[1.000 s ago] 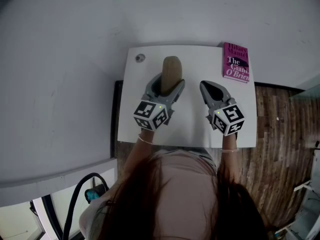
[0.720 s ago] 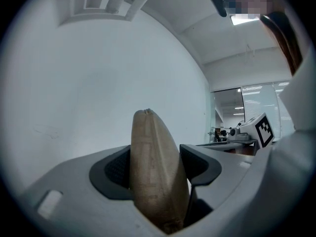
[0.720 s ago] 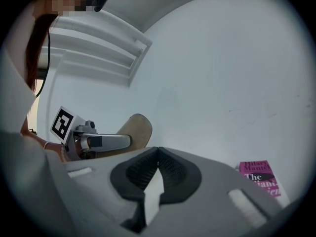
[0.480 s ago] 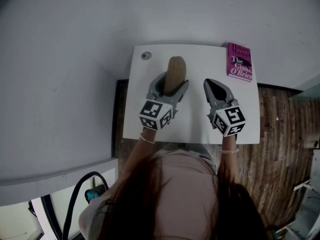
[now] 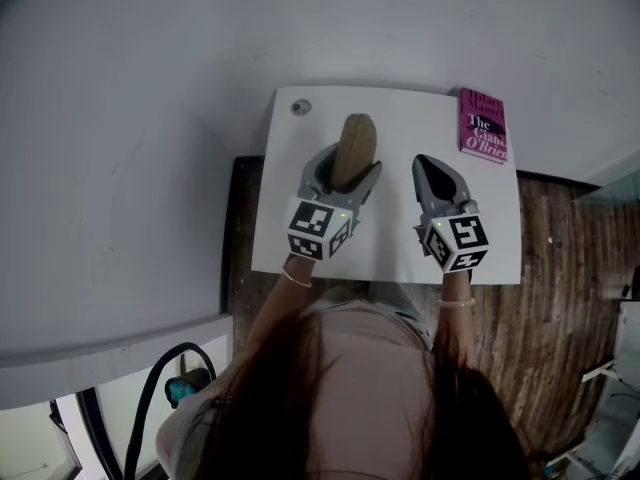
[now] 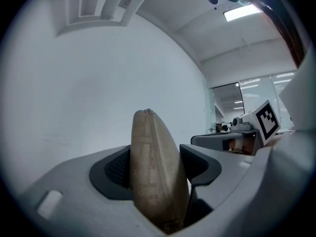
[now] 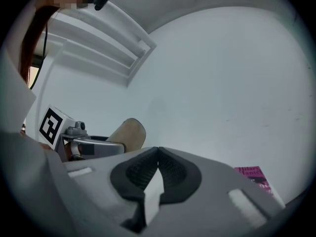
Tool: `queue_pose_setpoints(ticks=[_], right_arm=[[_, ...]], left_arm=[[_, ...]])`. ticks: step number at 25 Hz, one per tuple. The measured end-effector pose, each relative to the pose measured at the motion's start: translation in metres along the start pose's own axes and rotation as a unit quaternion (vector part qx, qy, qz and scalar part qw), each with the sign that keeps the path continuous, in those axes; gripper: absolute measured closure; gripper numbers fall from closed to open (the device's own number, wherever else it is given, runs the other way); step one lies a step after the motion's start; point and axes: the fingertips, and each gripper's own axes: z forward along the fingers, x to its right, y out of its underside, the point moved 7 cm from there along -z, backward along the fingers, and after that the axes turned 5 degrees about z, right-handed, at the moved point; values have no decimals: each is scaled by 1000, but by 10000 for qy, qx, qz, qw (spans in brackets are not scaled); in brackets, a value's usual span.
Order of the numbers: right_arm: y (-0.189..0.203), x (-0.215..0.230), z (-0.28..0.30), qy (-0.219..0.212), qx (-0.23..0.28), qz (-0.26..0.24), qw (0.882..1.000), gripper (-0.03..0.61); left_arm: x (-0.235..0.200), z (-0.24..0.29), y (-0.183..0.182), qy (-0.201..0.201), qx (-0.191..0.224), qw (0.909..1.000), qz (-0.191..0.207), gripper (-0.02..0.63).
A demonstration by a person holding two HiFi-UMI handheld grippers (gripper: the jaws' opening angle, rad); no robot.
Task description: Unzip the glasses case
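1. The case [image 5: 353, 153], a tan oblong pouch, is seen over the far middle of the white table [image 5: 390, 253], pointing away from the person.
2. The case is gripped by the left gripper [image 5: 347, 170]: in the left gripper view the case [image 6: 155, 177] is clamped on edge between the two dark pads [image 6: 114, 171], which are pressed against its flat sides.
3. The near end of the case is buried between the jaws, while its rounded far end sticks out past the fingertips, with a seam line seen running along its narrow upper edge.
4. The right gripper [image 5: 432, 168] is held just to the right of the case, apart from it, over bare tabletop.
5. Its jaws are closed with nothing between them: in the right gripper view the pad tips [image 7: 148, 168] are seen touching.
6. The case [image 7: 127, 132] and the left gripper's marker cube are seen at the left of the right gripper view.
7. A magenta book [image 5: 484, 125] is laid at the table's far right corner, well apart from both grippers.
8. A small round disc [image 5: 301, 107] is seen near the far left corner.
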Motion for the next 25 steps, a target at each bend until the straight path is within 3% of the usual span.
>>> queue_pose_setpoints(ticks=[16,25], right_arm=[[-3,-8,-9,67,-74,-181,9998,575],[-2,0,-14,-184,-205,-256,9993,575]], left_arm=[[8,-12,-2,-21,39,10000,74,318],[23,-7,-7,-82,79,9999,58,318]])
